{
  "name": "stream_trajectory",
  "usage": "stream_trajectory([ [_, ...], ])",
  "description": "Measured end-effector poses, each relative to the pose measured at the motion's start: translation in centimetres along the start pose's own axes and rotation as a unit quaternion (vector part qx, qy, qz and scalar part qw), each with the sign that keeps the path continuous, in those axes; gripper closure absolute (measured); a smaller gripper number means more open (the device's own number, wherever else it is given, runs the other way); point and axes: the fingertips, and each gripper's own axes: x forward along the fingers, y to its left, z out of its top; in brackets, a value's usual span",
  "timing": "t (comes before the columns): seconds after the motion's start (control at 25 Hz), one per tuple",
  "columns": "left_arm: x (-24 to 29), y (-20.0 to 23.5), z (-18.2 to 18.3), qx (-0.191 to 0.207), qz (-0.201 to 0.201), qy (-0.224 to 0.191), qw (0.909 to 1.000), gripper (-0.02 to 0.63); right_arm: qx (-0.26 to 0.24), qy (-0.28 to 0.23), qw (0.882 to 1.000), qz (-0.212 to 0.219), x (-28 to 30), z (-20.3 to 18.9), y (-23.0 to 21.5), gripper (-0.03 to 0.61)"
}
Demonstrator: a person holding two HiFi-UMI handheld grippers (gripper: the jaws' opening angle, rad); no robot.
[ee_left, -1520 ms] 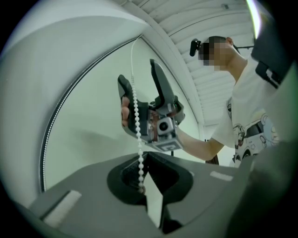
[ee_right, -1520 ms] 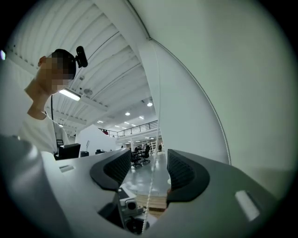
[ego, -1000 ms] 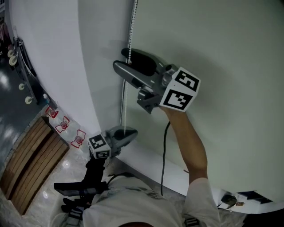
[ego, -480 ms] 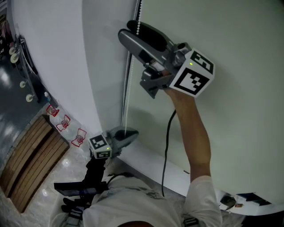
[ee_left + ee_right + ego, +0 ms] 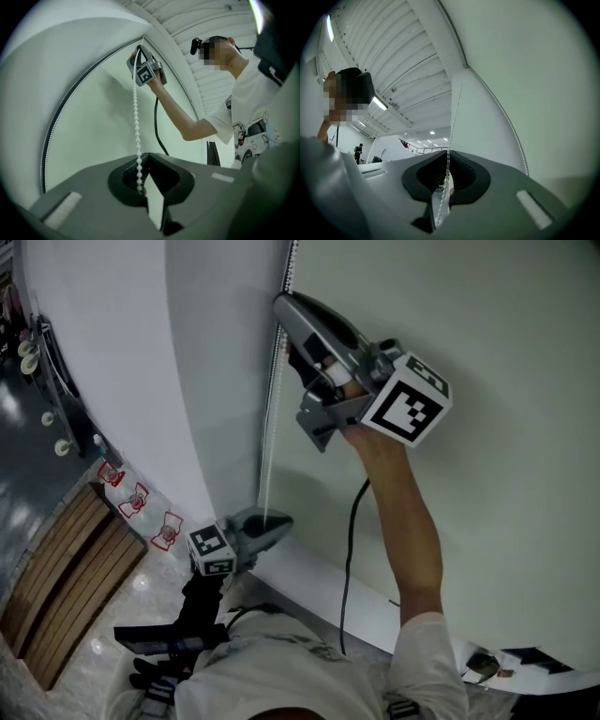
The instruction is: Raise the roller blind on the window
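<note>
Right gripper just closed on bead chain at roller blind edge, left gripper clenching it below

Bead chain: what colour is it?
The bead chain is white; clearest in the left gripper view.

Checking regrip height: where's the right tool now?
Head view, upper centre: the right tool is high on the bead chain at the blind's left edge, jaws just closed on it, well above the left tool.

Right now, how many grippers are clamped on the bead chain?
2. The right gripper, whose jaws have just been closing, grips the bead chain high beside the blind; the left gripper grips it lower down.
</note>
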Motion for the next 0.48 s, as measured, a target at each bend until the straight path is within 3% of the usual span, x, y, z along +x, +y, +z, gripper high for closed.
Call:
stream_trajectory([
  [0.2,0.0,0.0,-0.2,-0.003,0.002,0.002,1.0000,0.615,0.012,0.010,1.000,0.007,-0.2,-0.2,0.3,0.563],
  [0.48,0.0,0.3,-0.1,-0.005,0.002,0.003,1.0000,0.615,-0.012,0.026,0.999,0.028,-0.1,-0.4,1.6,0.565],
])
